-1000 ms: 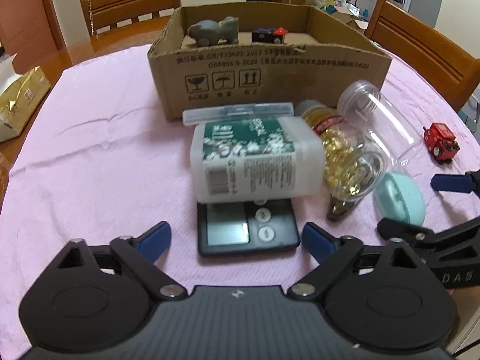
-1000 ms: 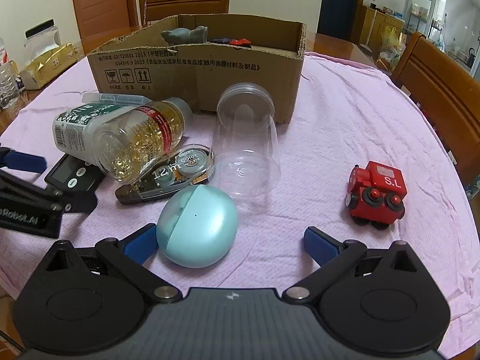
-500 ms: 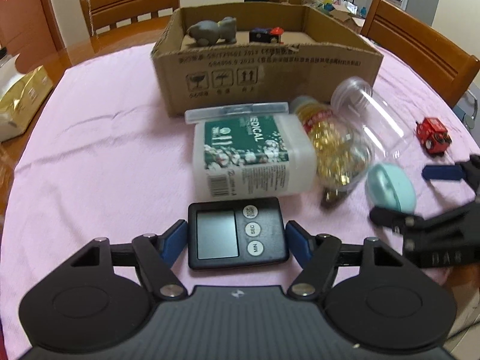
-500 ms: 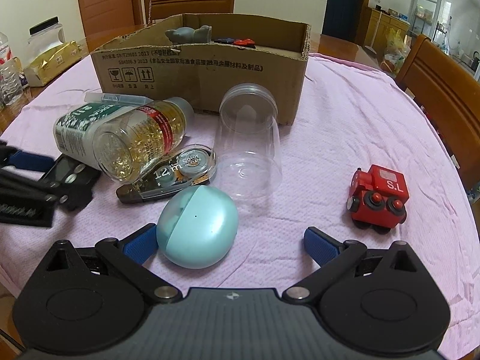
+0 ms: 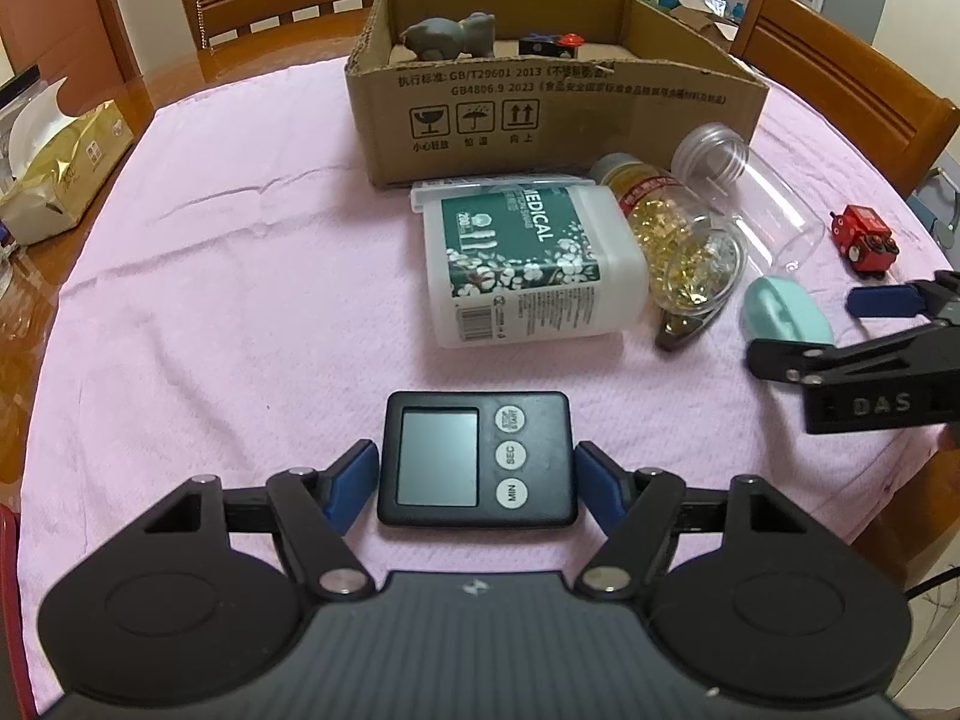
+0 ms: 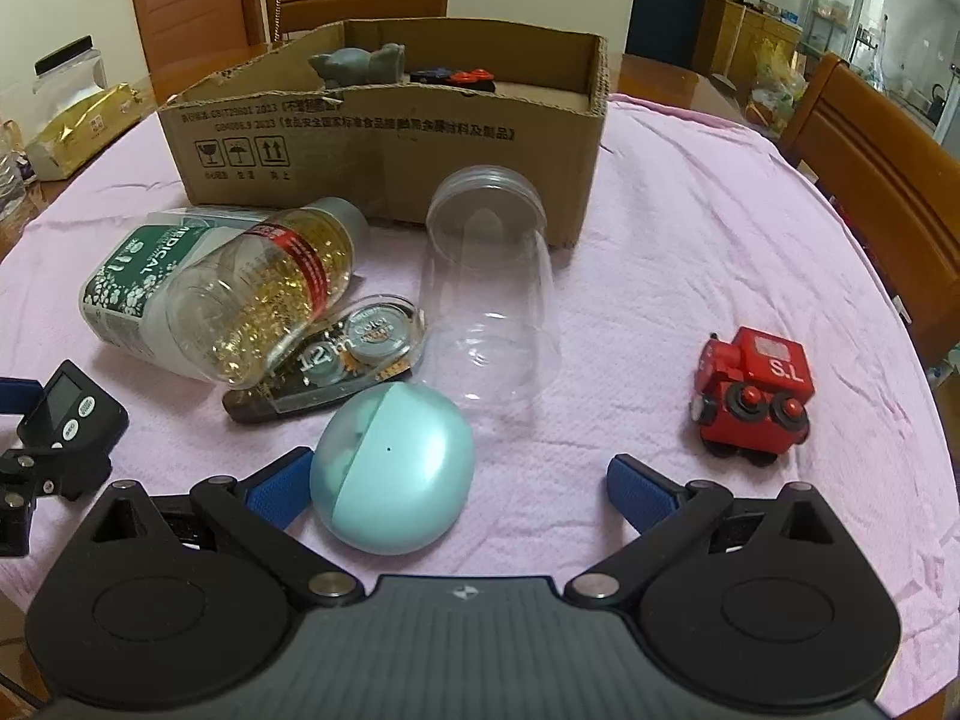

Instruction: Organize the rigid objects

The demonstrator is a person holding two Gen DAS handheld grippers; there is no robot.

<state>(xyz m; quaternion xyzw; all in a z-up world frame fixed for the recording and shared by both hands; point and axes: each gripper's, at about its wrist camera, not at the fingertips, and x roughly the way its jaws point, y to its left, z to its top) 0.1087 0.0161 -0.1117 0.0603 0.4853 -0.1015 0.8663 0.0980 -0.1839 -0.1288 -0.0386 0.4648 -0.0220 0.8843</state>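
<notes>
A black digital timer [image 5: 477,456] sits between the blue pads of my left gripper [image 5: 476,480], which touch both its sides. The jaws are opening slightly, and the timer still looks held and tilted off the cloth in the right wrist view [image 6: 66,414]. My right gripper [image 6: 459,471] is open, with a teal ball [image 6: 393,468] resting against its left finger. Lying on the pink cloth are a white medical bottle [image 5: 522,264], a capsule bottle [image 5: 684,240], a clear jar [image 6: 489,294], a tape dispenser [image 6: 342,366] and a red toy train [image 6: 750,396].
An open cardboard box [image 5: 552,114] stands at the back and holds a grey animal figure [image 5: 450,36] and a small dark toy [image 5: 549,43]. Wooden chairs [image 5: 276,0] ring the table. A gold packet [image 5: 66,174] lies at the far left edge.
My left gripper closed around the timer and drew it back from under the white bottle toward me. The right gripper and the teal ball stayed put.
</notes>
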